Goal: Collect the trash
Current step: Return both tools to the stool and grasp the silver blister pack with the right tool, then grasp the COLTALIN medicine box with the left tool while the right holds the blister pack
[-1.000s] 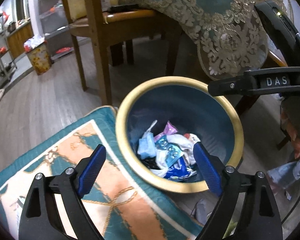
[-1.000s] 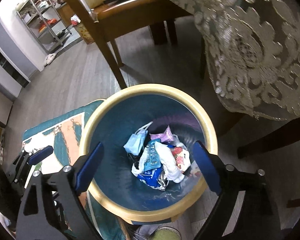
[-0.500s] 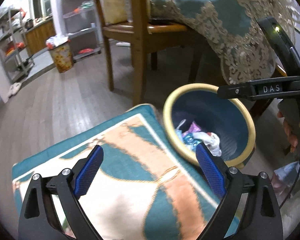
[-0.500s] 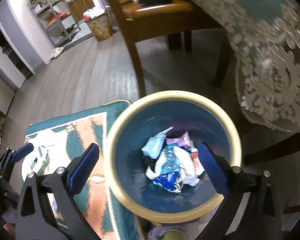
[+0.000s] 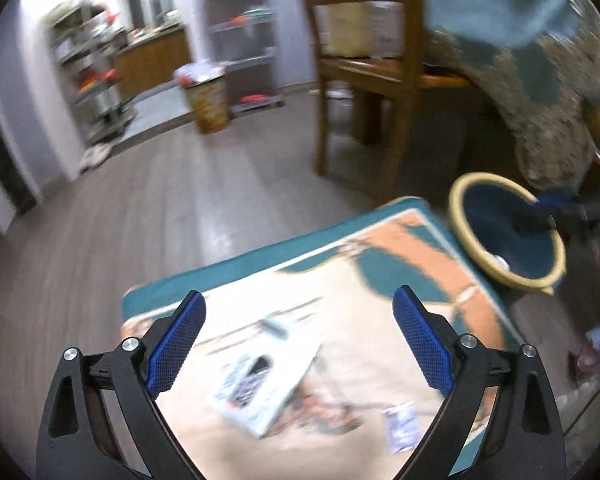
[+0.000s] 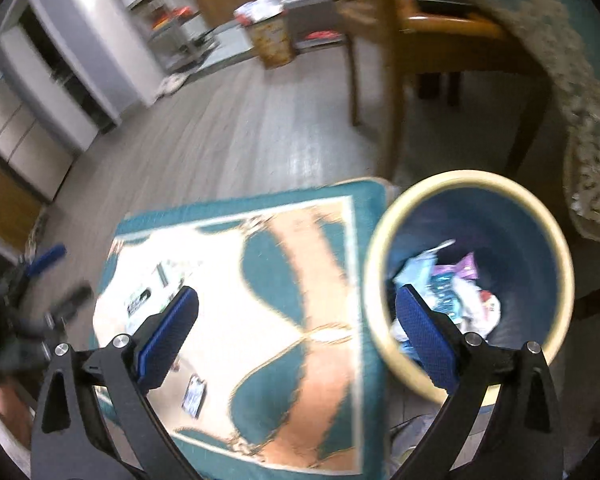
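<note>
No legible text; print on white leaflet [image 5: 268, 376] too blurred.

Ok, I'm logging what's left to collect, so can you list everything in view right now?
Trash bin: one, dark blue with yellow rim, right of the rug.
Wrappers in bin: several, blue, purple, white, at the bottom.
Rug: one, teal, cream and orange, on the floor.
White leaflet: one, printed, on the rug.
Small white packet: one, on the rug's near right.
Dark wrapper: one, on the rug.
Wooden chair: one, brown, behind the rug.
Tablecloth: one, teal with lace, upper right.
Left tool: open, empty.
Right tool: open, empty.
</note>
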The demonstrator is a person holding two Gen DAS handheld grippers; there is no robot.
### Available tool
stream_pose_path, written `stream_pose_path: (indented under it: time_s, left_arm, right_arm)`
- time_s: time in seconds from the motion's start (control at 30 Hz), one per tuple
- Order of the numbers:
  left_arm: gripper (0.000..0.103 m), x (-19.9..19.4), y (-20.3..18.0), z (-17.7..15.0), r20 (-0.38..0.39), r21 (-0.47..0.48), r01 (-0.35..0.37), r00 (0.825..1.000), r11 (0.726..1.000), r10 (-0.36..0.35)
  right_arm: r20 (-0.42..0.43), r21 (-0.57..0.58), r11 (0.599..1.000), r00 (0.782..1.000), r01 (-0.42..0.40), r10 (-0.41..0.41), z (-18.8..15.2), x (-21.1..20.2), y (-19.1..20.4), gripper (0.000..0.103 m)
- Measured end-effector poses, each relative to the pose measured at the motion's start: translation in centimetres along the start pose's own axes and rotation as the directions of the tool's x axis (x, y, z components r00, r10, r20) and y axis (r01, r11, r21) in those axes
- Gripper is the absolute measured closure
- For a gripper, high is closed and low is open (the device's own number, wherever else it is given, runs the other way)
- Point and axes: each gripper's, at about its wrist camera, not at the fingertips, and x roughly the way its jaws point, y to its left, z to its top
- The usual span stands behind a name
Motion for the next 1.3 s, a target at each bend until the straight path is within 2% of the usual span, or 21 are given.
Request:
stream_pose_path:
  time_s: [0.1, 0.23, 0.4, 0.53, 0.57, 0.63, 0.73, 0.77, 0.8, 0.97, 1.0, 1.07, 1.2, 1.3]
  left_arm:
    - [0.009, -0.8, 3.9, -1.2, -0.016, -0.071, -0.050, 0.999, 0.996, 0.049]
    - [0.009, -1.3, 6.9, -2.8, -0.038, -0.116, -0.085, 0.996, 0.990, 0.081]
    - [0.009, -1.0, 8.7, -4.0, -0.076, -0.129, -0.121, 0.991, 0.984, 0.112]
    - [0.009, -1.0, 9.5, -3.9, -0.085, -0.184, -0.121, 0.991, 0.975, 0.106]
    - [0.009, -1.0, 9.4, -3.7, -0.079, -0.194, -0.112, 0.992, 0.975, 0.098]
    - [0.009, -1.2, 9.2, -3.6, -0.069, -0.196, -0.103, 0.993, 0.975, 0.091]
    - [0.009, -1.1, 8.6, -3.4, -0.067, -0.171, -0.108, 0.993, 0.979, 0.098]
    - [0.009, -1.0, 8.5, -3.4, -0.070, -0.166, -0.106, 0.993, 0.980, 0.095]
    - [0.009, -0.9, 8.4, -3.4, -0.072, -0.163, -0.104, 0.993, 0.981, 0.093]
    - [0.009, -0.1, 7.9, -3.4, -0.087, -0.145, -0.101, 0.992, 0.984, 0.089]
    - [0.009, 0.2, 7.7, -3.4, -0.089, -0.144, -0.092, 0.993, 0.985, 0.080]
    - [0.008, 1.3, 7.2, -3.6, -0.102, -0.130, -0.064, 0.993, 0.989, 0.051]
    - [0.008, 5.0, 4.9, -4.4, -0.183, -0.029, -0.001, 0.983, 1.000, -0.005]
    - [0.008, 7.6, 3.2, -5.2, -0.247, 0.032, 0.029, 0.969, 0.999, -0.020]
  right_arm:
    - [-0.037, -0.067, 0.998, 0.999, -0.008, 0.005, -1.3, 1.9, 3.0, 0.006]
    - [-0.149, -0.104, 0.994, 0.989, -0.035, 0.019, -3.7, 5.2, 6.2, 0.006]
    - [-0.242, -0.163, 0.987, 0.970, -0.014, -0.026, -8.1, 8.1, 9.7, 0.006]
    - [-0.254, -0.217, 0.976, 0.966, -0.002, -0.055, -11.1, 9.5, 11.9, 0.007]
    - [-0.255, -0.211, 0.977, 0.966, -0.007, -0.049, -11.6, 9.7, 12.3, 0.010]
    - [-0.263, -0.206, 0.979, 0.964, -0.008, -0.047, -12.5, 10.1, 12.8, 0.023]
    - [-0.288, -0.230, 0.973, 0.955, 0.005, -0.073, -13.7, 10.9, 13.2, 0.049]
    - [-0.266, -0.249, 0.968, 0.959, 0.025, -0.093, -13.8, 10.7, 13.2, 0.058]
    - [-0.260, -0.253, 0.967, 0.961, 0.021, -0.089, -13.7, 10.7, 13.0, 0.073]
    - [-0.250, -0.211, 0.977, 0.967, -0.012, -0.042, -11.7, 8.9, 11.6, 0.076]
    - [-0.253, -0.205, 0.978, 0.967, -0.023, -0.030, -11.0, 8.2, 11.2, 0.080]
    - [-0.246, -0.229, 0.973, 0.969, -0.038, -0.020, -8.8, 6.3, 10.4, 0.081]
    - [-0.160, -0.261, 0.965, 0.986, 0.005, -0.048, -5.4, 3.5, 8.3, 0.081]
    - [-0.127, -0.150, 0.989, 0.992, -0.009, -0.011, -4.1, 3.2, 5.6, 0.085]
